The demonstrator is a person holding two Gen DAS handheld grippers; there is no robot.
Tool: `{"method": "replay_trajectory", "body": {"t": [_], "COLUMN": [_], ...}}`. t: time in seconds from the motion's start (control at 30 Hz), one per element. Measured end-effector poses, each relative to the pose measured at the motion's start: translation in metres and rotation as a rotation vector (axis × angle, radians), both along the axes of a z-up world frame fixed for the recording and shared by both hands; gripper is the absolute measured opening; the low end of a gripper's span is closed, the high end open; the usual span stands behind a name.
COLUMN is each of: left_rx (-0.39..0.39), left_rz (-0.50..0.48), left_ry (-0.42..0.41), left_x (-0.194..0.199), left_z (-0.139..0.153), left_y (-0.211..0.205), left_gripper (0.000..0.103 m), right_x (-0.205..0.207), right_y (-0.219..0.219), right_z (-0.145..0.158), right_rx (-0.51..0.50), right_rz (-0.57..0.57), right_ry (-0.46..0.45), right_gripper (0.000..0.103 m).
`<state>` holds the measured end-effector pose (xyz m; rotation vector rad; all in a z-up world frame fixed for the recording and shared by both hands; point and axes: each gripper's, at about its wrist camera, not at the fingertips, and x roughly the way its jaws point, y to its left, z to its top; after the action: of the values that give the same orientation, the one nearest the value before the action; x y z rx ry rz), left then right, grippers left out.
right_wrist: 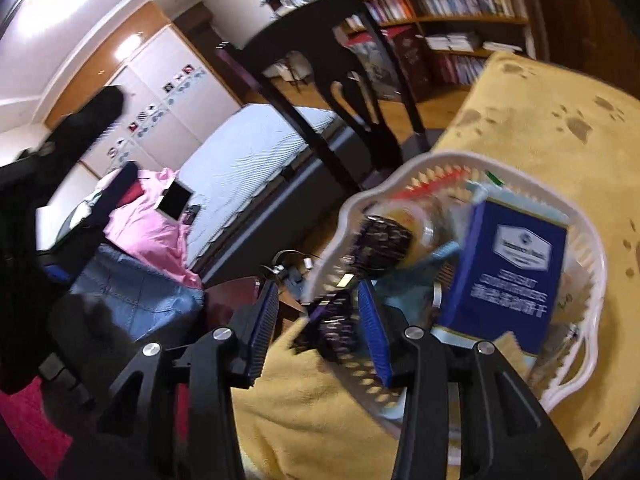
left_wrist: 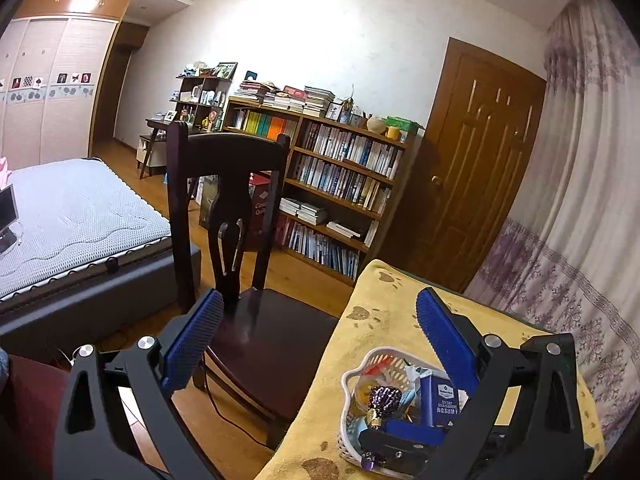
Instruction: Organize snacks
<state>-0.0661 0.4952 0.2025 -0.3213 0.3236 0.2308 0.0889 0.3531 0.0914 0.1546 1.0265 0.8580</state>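
One white basket [left_wrist: 351, 384]; one blue box [left_wrist: 440, 398]; one purple-wrapped snack [left_wrist: 383, 396]; one chair [left_wrist: 224, 184]; two claws.

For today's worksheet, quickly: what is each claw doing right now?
Left claw: open, holding nothing.
Right claw: around a purple snack at the basket.

Left gripper [left_wrist: 318, 320] held high and level, blue pads [left_wrist: 194, 342] spread wide, nothing between them. Right gripper [right_wrist: 320, 320] tilted and lowered, jaws drawn partly together around purple packet [right_wrist: 340, 330]; firm contact is blurred, not to be judged. Right gripper also seen in left view, low [left_wrist: 400, 436].
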Motion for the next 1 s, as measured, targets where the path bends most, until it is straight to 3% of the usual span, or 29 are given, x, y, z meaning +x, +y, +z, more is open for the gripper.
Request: {"method": "replay_trajectory", "body": {"t": [0.2, 0.27, 0.33, 0.4, 0.47, 0.77, 0.87, 1.0], "left_rx": [0.001, 0.005, 0.013, 0.019, 0.031, 0.127, 0.16, 0.149], "left_rz": [0.005, 0.005, 0.014, 0.017, 0.016, -0.027, -0.029, -0.031], "left_ry": [0.012, 0.008, 0.002, 0.001, 0.001, 0.017, 0.037, 0.06], "left_x": [0.001, 0.001, -0.002, -0.004, -0.005, -0.016, -0.029, -0.046], "left_z": [-0.001, 0.0, 0.0, 0.0, 0.0, -0.004, -0.019, -0.037], "left_y": [0.0, 0.0, -0.001, -0.002, -0.005, -0.033, -0.043, -0.049], "left_gripper": [0.099, 0.099, 0.1, 0.1, 0.1, 0.1, 0.1, 0.1], "right_x": [-0.015, -0.028, -0.041, -0.055, -0.065, -0.086, -0.094, -0.103], "right_y": [-0.01, -0.012, -0.015, -0.019, -0.025, -0.064, -0.075, -0.085], "right_z": [0.013, 0.022, 0.027, 0.03, 0.03, 0.041, 0.045, 0.044], "right_rx": [0.006, -0.032, -0.1, -0.198, -0.251, -0.306, -0.312, -0.323], "right_rz": [-0.008, -0.022, -0.057, -0.102, -0.132, -0.255, -0.285, -0.321], "right_ry": [-0.071, -0.161, -0.262, -0.373, -0.427, -0.548, -0.576, -0.605], "right_gripper": [0.042, 0.046, 0.058, 0.059, 0.059, 0.066, 0.071, 0.074]}}
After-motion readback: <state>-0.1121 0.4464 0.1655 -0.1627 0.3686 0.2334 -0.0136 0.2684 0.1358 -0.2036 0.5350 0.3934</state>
